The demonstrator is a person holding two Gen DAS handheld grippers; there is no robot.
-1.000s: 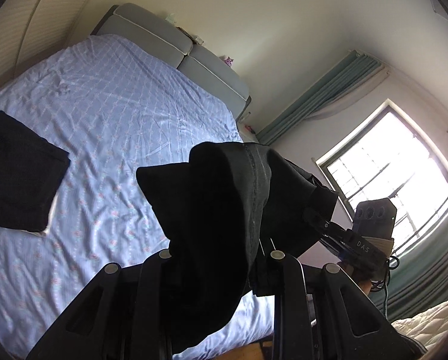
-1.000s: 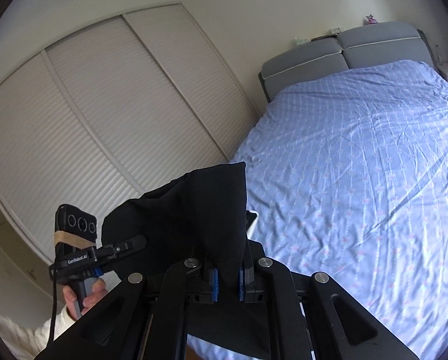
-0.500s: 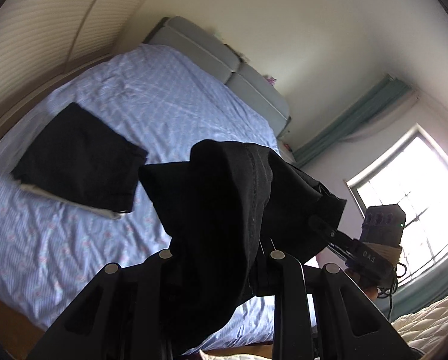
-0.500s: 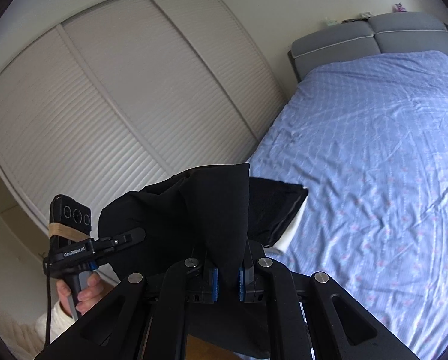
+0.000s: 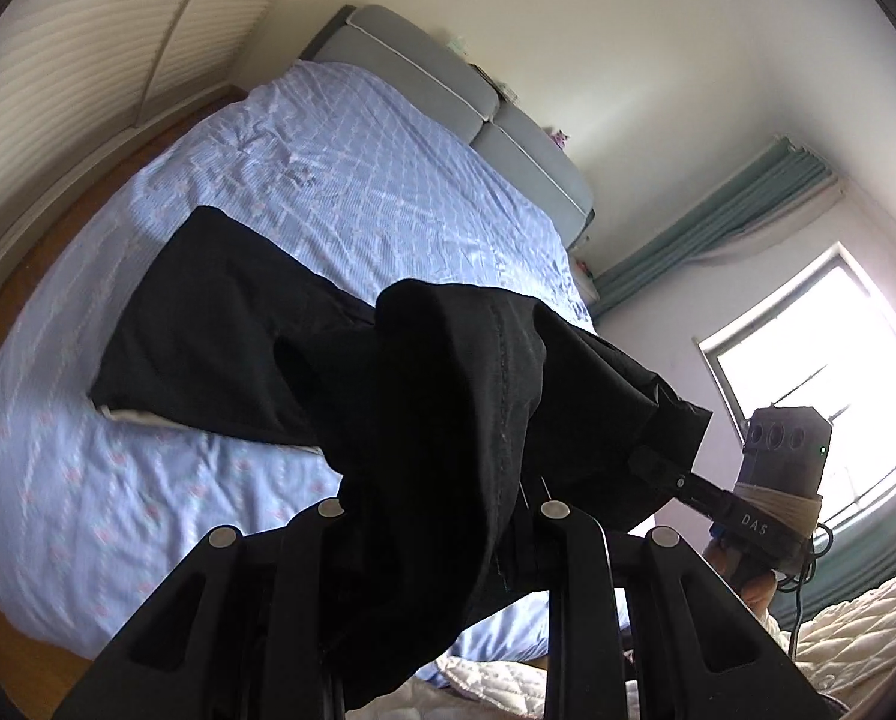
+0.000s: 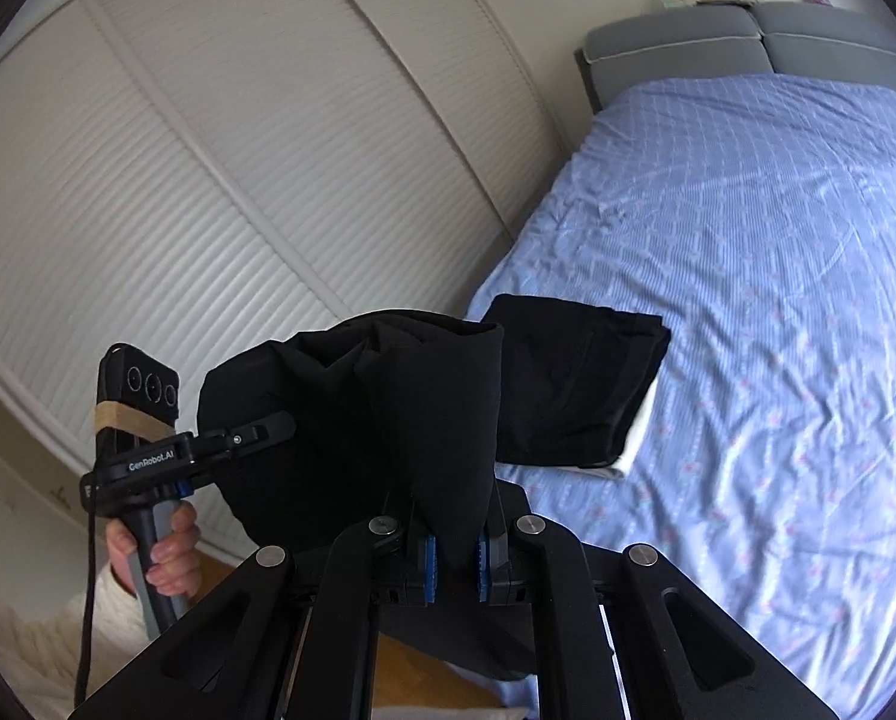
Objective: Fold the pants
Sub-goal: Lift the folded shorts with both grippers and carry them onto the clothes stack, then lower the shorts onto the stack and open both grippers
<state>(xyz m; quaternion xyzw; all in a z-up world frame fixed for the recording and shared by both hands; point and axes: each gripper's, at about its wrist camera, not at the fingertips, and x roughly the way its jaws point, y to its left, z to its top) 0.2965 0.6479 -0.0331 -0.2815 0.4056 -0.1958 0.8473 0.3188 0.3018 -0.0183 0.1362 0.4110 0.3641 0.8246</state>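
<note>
A pair of black pants (image 5: 448,420) hangs bunched in the air between both grippers, above the near edge of the bed. My left gripper (image 5: 441,516) is shut on one end of the cloth, which covers its fingertips. My right gripper (image 6: 454,558) is shut on the other end, its blue pads (image 6: 426,558) pressing the black pants (image 6: 399,408). Each view shows the other gripper: the right gripper (image 5: 658,468) at the right, the left gripper (image 6: 267,426) at the left with a hand on its handle. Another black garment (image 5: 207,330), folded, lies on the bed.
The folded black garment (image 6: 568,390) rests on something white near the edge of the blue bed (image 6: 778,300). A grey headboard (image 5: 448,96) stands at the far end. White slatted wardrobe doors (image 6: 207,180) line the left, a window (image 5: 808,348) the right. A cream quilt (image 5: 838,630) lies below.
Both grippers have carried the hanging pants sideways along the bed toward the folded black garment, which now looks larger and nearer in both views. Both grips on the cloth are unchanged.
</note>
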